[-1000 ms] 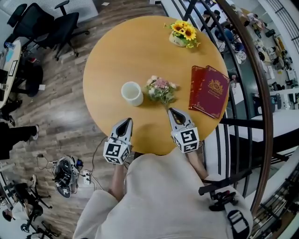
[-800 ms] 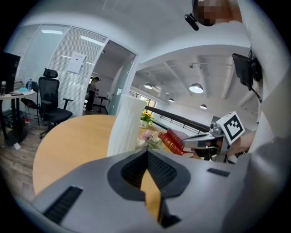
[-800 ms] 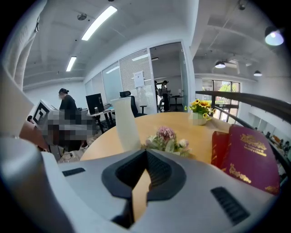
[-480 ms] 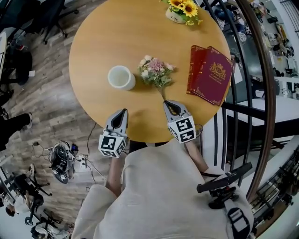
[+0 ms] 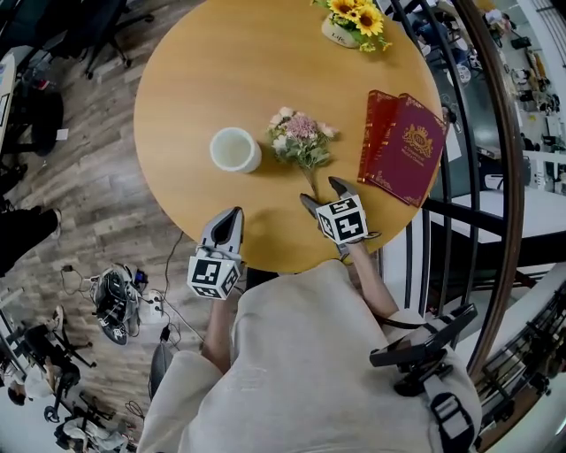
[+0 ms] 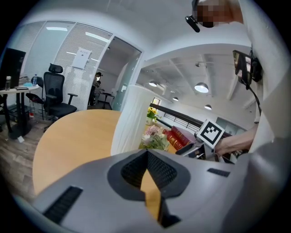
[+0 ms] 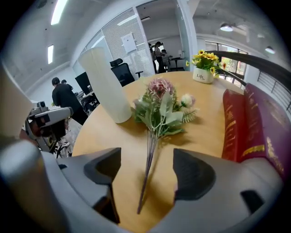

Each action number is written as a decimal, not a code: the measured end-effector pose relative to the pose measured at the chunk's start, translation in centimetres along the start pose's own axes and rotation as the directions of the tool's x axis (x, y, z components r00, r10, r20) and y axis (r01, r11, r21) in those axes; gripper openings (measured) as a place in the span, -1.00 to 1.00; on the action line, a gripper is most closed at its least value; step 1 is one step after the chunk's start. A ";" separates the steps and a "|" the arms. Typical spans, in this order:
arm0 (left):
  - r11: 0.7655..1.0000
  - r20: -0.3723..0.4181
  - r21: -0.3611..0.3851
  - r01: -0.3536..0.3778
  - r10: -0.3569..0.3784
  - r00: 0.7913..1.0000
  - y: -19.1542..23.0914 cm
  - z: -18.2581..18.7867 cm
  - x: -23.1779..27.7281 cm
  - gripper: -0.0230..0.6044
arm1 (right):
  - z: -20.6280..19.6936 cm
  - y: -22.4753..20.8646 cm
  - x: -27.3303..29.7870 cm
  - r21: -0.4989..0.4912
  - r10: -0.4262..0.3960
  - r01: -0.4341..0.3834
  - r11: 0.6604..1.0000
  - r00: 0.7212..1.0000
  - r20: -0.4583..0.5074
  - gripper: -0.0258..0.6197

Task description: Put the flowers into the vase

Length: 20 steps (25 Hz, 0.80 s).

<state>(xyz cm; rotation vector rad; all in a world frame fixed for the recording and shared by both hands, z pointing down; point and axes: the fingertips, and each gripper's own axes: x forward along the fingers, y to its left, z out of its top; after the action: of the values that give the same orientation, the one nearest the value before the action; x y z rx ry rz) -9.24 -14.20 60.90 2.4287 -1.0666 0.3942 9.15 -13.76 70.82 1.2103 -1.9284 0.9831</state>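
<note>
A small bunch of pink and white flowers (image 5: 301, 142) lies flat on the round wooden table (image 5: 221, 71), stems pointing toward me. A white vase (image 5: 234, 149) stands upright just left of it. My right gripper (image 5: 320, 191) tilts down over the stem ends; its jaws are opening, and the thin stems (image 7: 148, 168) lie between them untouched by either pad. In the right gripper view the flower heads (image 7: 159, 107) lie ahead, the vase (image 7: 104, 84) to their left. My left gripper (image 5: 230, 219) hovers at the near table edge, shut and empty, with the vase (image 6: 132, 120) ahead of it.
Two dark red books (image 5: 402, 146) lie right of the flowers, close to my right gripper. A pot of sunflowers (image 5: 354, 18) stands at the far edge. A black railing (image 5: 460, 133) curves past the table's right side. Office chairs and cables sit on the floor at left.
My right gripper has dropped toward the table, tipped more steeply down over the stem ends, and its jaws have parted. The left gripper has sunk slightly.
</note>
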 end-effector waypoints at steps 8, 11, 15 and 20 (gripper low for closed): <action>1.000 0.006 -0.007 -0.024 0.024 1.000 0.8 0.3 -0.3 -0.90 | 0.7 -0.6 3.4 0.006 0.033 -0.033 0.999 0.991 -0.130 0.19; 0.999 0.007 -0.013 -0.039 0.039 0.999 1.2 0.3 -0.6 -0.90 | 1.4 -1.3 4.3 0.021 0.008 -0.005 1.000 0.988 -0.153 -0.15; 0.998 0.008 -0.021 -0.056 0.056 0.998 1.8 0.3 -1.0 -0.90 | 1.6 -2.4 4.9 0.019 -0.053 0.057 0.998 0.982 -0.181 -0.56; 0.998 0.015 -0.022 -0.060 0.060 0.998 1.9 0.4 -0.8 -0.90 | 1.9 -2.0 5.1 0.041 0.009 -0.003 0.999 0.990 -0.142 -0.79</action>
<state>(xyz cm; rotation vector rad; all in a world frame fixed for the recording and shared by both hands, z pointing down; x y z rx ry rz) -11.20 -15.04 60.72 2.3890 -1.1465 0.3816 8.89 -18.14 74.58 1.1260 -1.8101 1.0867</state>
